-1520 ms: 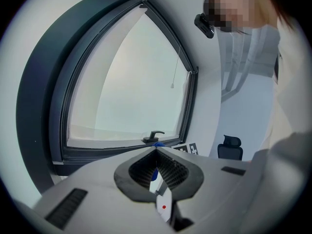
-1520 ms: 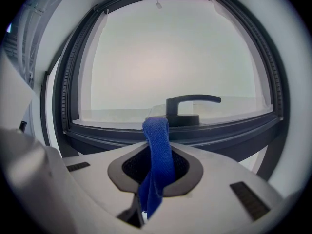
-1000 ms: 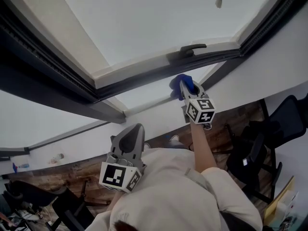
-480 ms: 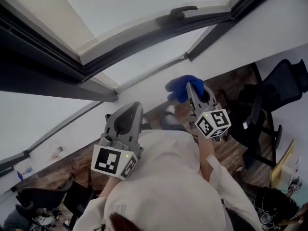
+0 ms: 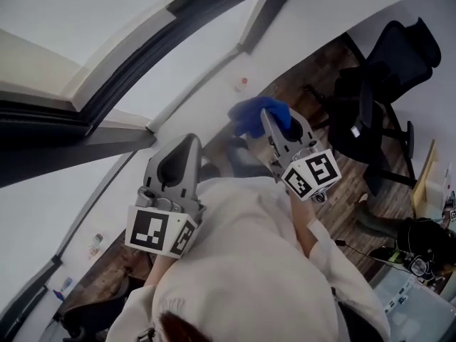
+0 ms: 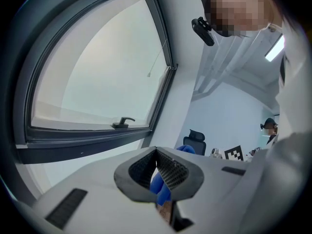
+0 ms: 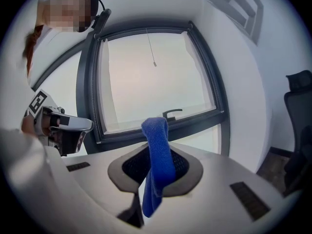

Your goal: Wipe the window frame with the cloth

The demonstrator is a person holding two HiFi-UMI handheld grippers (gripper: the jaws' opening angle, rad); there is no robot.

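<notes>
My right gripper (image 5: 269, 118) is shut on a blue cloth (image 5: 251, 114), held in the air in front of the person's chest and well away from the window. In the right gripper view the cloth (image 7: 156, 130) stands up out of the shut jaws of that gripper (image 7: 155, 155) and hangs below them. The dark window frame (image 5: 178, 21) runs across the upper left; its handle (image 7: 171, 113) shows on the lower rail. My left gripper (image 5: 189, 141) is shut and holds nothing. In the left gripper view its jaws (image 6: 157, 153) meet, with the cloth (image 6: 159, 191) seen behind them.
Black office chairs (image 5: 381, 98) stand on the wooden floor (image 5: 324, 66) at the right. A small bottle (image 5: 95, 242) lies by the wall at lower left. Desk clutter (image 5: 420, 251) fills the lower right corner. Another person (image 6: 269, 126) is far off in the room.
The right gripper has drawn the cloth off the window frame and back toward the person's chest. The head view has swung, so the window now sits in the upper left.
</notes>
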